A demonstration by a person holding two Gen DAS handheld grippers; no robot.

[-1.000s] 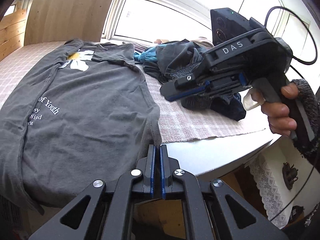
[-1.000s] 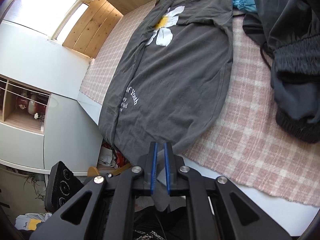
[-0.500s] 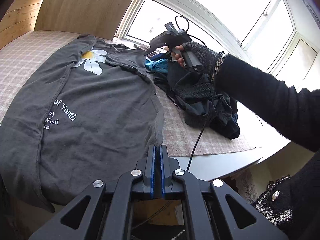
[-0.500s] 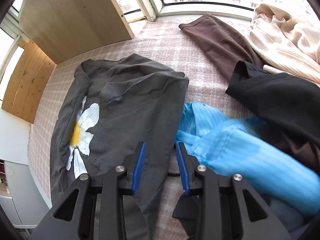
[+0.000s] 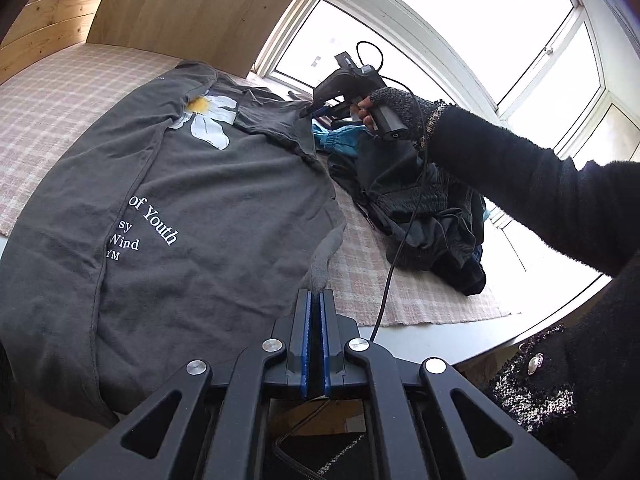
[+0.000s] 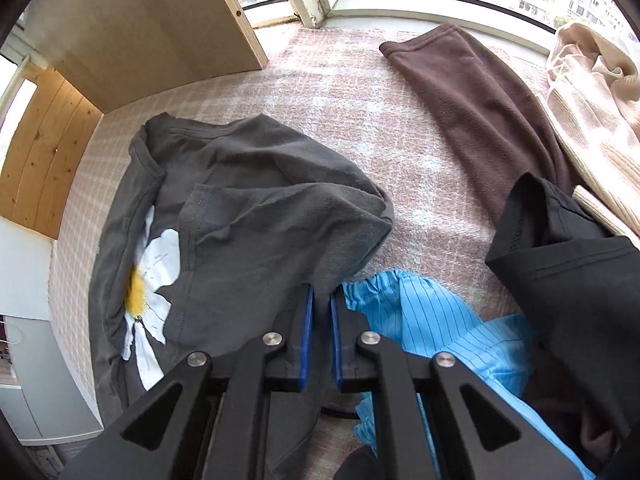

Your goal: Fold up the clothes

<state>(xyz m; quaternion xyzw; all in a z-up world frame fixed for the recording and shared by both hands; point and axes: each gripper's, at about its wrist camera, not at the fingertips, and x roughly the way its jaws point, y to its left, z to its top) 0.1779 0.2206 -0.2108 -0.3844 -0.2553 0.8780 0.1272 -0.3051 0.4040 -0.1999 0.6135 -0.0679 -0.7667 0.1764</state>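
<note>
1. Pinching the grey T-shirt (image 5: 224, 208) hem at 12 o'clock, the left gripper (image 5: 315, 300) sits clamped.
2. Right gripper (image 6: 321, 300), narrow, nips the sleeve; T-shirt spreads toward 10 o'clock.

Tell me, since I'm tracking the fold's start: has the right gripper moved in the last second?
Yes. In the left wrist view the right gripper has gone from near the camera to the grey T-shirt's far sleeve, toward the window.

A pink checked cloth (image 6: 352, 92) covers the surface beneath a plywood panel (image 6: 140, 28) and windows (image 5: 460, 12).
</note>
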